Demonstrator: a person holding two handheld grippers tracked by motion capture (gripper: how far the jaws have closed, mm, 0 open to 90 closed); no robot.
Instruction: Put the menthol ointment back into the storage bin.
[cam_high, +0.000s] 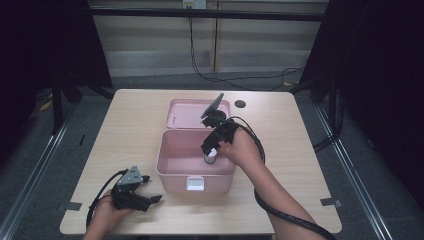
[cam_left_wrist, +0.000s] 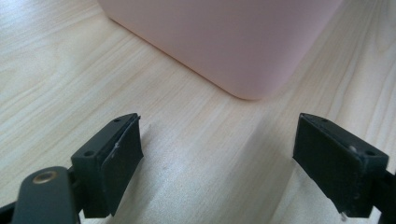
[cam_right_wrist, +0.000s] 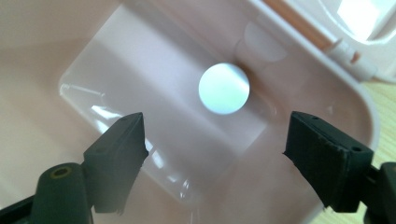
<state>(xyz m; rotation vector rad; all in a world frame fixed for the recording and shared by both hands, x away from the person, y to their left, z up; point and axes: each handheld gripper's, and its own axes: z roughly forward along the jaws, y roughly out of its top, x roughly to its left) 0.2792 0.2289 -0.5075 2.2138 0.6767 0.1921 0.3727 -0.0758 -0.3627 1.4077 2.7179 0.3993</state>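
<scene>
An open pink box (cam_high: 172, 175) stands mid-table with its lid (cam_high: 187, 112) folded back. Inside it, toward the right wall, a small white cylinder (cam_high: 210, 158) stands upright; its round top (cam_right_wrist: 223, 88) faces up in the right gripper view. My right gripper (cam_high: 209, 148) hangs just above it, pointing down into the box (cam_right_wrist: 46, 70). The jaws of the right gripper (cam_right_wrist: 215, 154) are open and touch nothing. My left gripper (cam_high: 151, 190) rests low over the table left of the box front. The left gripper (cam_left_wrist: 217, 154) is open and empty, facing a box corner (cam_left_wrist: 224, 37).
A white latch (cam_high: 195, 183) sits on the box's front wall. A small dark disc (cam_high: 240, 104) lies on the table behind the lid, at the right. Bare wood lies left and right of the box. Cables run over the floor beyond the far edge.
</scene>
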